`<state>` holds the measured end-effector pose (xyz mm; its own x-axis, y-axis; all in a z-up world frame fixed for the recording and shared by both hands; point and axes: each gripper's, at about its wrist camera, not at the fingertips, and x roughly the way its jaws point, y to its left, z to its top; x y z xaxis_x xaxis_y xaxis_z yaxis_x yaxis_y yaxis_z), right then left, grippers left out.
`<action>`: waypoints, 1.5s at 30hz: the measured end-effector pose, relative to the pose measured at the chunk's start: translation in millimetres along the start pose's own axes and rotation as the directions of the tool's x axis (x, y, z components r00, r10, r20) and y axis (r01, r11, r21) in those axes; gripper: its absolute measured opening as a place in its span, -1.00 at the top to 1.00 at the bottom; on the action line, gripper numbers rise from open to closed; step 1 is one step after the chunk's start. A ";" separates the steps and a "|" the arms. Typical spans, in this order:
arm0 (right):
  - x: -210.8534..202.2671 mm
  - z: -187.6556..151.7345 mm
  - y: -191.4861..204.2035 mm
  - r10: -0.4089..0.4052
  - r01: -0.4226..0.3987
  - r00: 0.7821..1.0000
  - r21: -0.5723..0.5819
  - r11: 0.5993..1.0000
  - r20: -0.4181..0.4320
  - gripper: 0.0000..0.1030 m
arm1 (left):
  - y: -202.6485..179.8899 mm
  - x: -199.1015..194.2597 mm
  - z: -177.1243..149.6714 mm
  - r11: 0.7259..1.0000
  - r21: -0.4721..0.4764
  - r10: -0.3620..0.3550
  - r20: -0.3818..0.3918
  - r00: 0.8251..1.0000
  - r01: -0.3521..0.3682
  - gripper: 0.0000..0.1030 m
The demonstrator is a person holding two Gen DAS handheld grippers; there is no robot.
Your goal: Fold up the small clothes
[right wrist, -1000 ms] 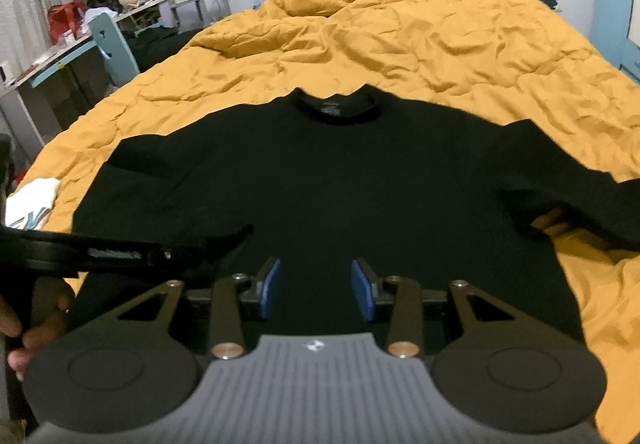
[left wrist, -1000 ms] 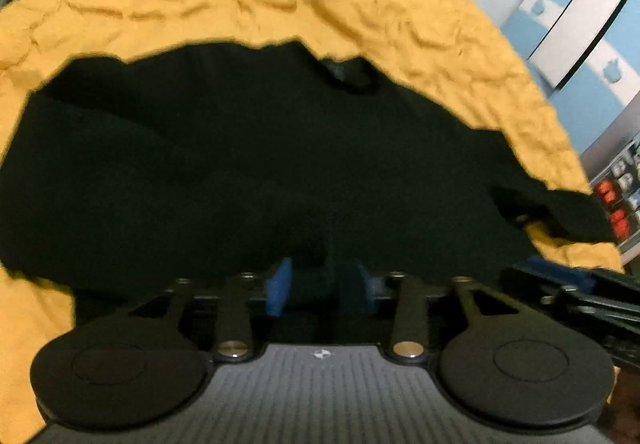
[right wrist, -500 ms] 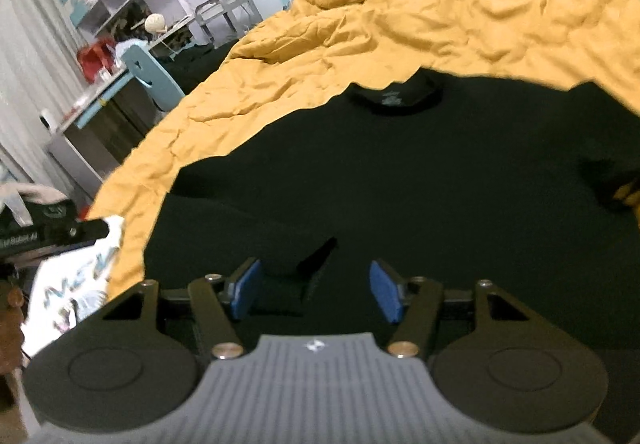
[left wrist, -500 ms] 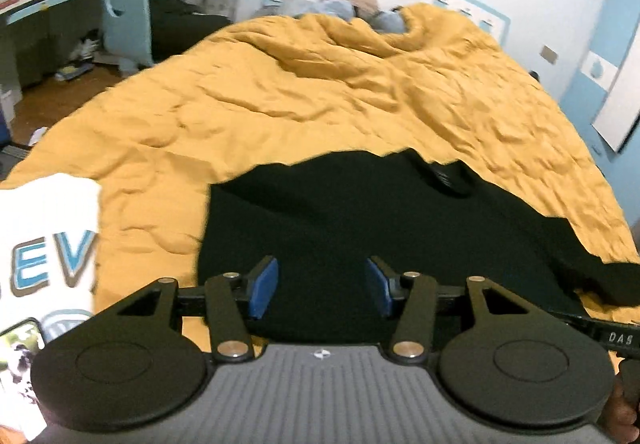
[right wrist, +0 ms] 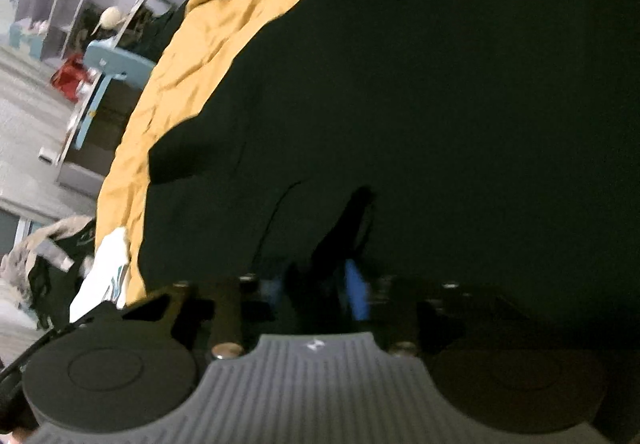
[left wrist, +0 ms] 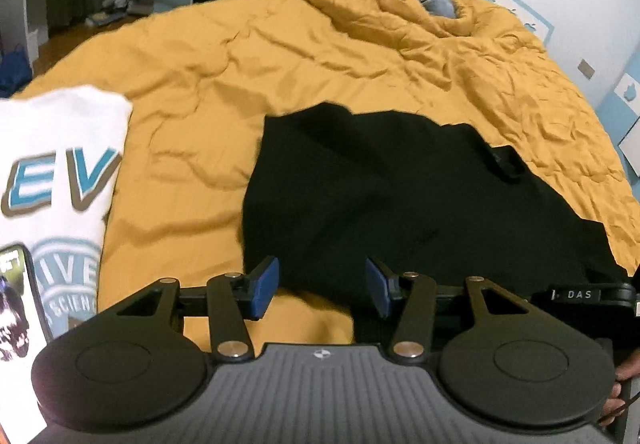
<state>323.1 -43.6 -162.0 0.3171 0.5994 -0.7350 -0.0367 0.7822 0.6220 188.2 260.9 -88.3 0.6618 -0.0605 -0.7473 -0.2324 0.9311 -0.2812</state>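
A black long-sleeved top (left wrist: 400, 196) lies spread on the yellow duvet (left wrist: 280, 56), collar towards the far side. My left gripper (left wrist: 322, 286) is open and empty, hovering over the top's near left corner. In the right wrist view the top (right wrist: 440, 104) fills most of the frame and the view is tilted. My right gripper (right wrist: 316, 288) is low on the fabric with its blue pads (right wrist: 357, 294) close together, and a raised fold of black cloth stands between them.
A folded white printed T-shirt (left wrist: 52, 180) lies on the duvet at the left, with a phone (left wrist: 16, 304) on it. A desk, blue chair (right wrist: 108, 68) and shelves stand beyond the bed's left side. The headboard and pillows are at the far end.
My left gripper let go of the top, opened and drew back to the left. My right gripper dropped onto the top, tilted, and closed from open onto a fold of it.
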 end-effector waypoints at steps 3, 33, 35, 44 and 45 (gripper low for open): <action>-12.7 12.7 26.1 0.007 -0.002 0.999 -0.102 0.995 0.052 0.98 | 4.0 3.8 -4.7 1.000 0.002 0.002 -0.016 1.000 -0.002 -0.13; -211.6 169.8 -23.9 -0.133 0.231 0.881 -0.169 0.958 0.453 0.98 | -33.8 107.4 13.0 0.998 0.063 -0.007 -0.012 1.000 0.007 0.79; -186.2 159.5 -72.1 -0.228 0.288 0.898 -0.112 0.951 0.378 0.98 | -32.3 107.9 12.9 0.998 0.055 -0.002 -0.019 1.000 0.004 0.81; -131.4 139.3 -201.6 -0.257 0.245 0.948 0.085 0.966 0.190 0.98 | -31.8 100.9 26.9 0.997 0.077 -0.022 -0.069 0.997 0.028 0.60; -131.4 139.0 -202.1 -0.253 0.243 0.949 0.075 0.967 0.189 0.97 | -29.7 95.4 31.5 0.997 0.069 -0.039 -0.058 0.998 0.043 0.34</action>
<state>420.7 -304.1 -153.5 0.4893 0.3381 -0.8039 0.1127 0.8895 0.4427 280.7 238.8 -132.3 0.6277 -0.1176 -0.7696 -0.1541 0.9502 -0.2709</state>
